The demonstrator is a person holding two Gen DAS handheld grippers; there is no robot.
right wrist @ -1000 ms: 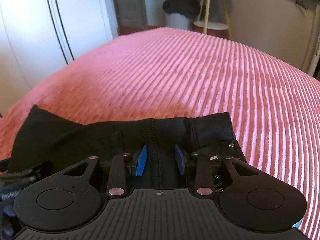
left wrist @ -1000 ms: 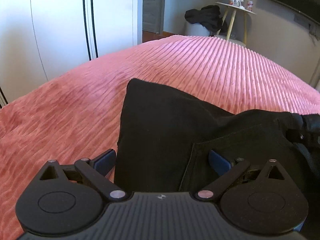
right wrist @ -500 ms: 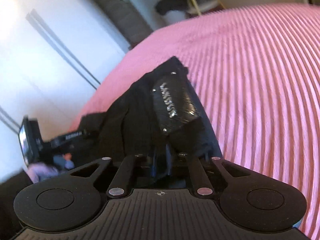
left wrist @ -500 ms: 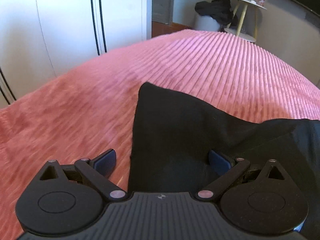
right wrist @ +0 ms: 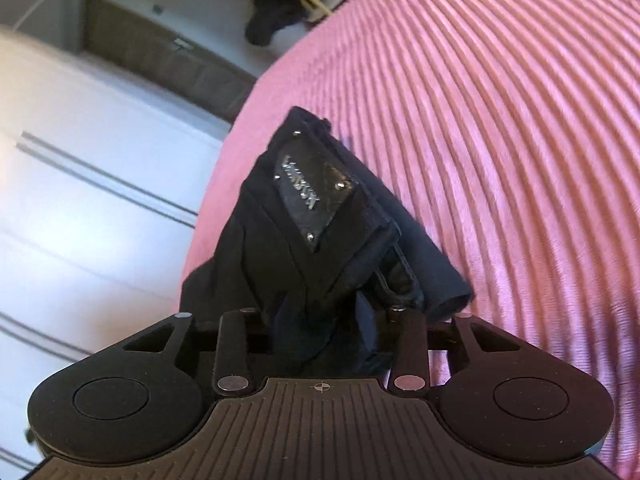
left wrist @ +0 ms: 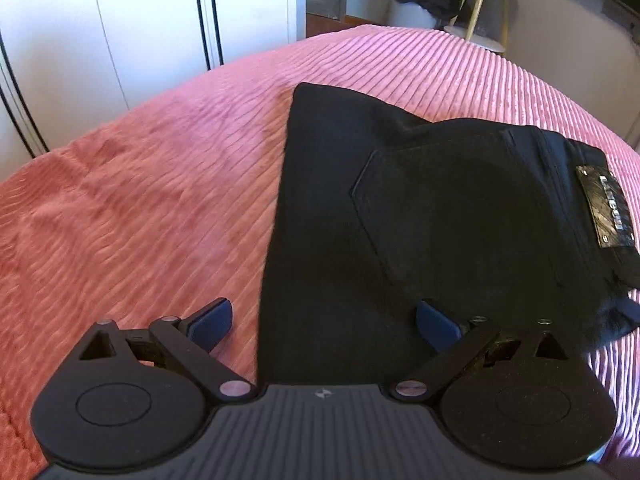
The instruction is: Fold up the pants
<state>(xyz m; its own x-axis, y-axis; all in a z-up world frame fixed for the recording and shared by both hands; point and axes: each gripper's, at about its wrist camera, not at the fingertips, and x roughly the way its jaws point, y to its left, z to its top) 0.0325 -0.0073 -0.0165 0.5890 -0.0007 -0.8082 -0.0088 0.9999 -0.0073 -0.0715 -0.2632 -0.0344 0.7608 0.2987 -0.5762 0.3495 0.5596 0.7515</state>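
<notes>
Black denim pants (left wrist: 440,216) lay folded mid-bedspread (left wrist: 140,200). Right gripper (right wrist: 320,320) pinched their waistband; left gripper (left wrist: 324,320) hovered spread. Lowering the waistband squarely would likely fold them best.

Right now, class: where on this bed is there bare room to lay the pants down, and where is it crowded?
Bare pink bedspread lies left of the black pants, toward the wardrobe doors, and beyond them. It is crowded under the open left gripper. The right gripper grips the waistband.
</notes>
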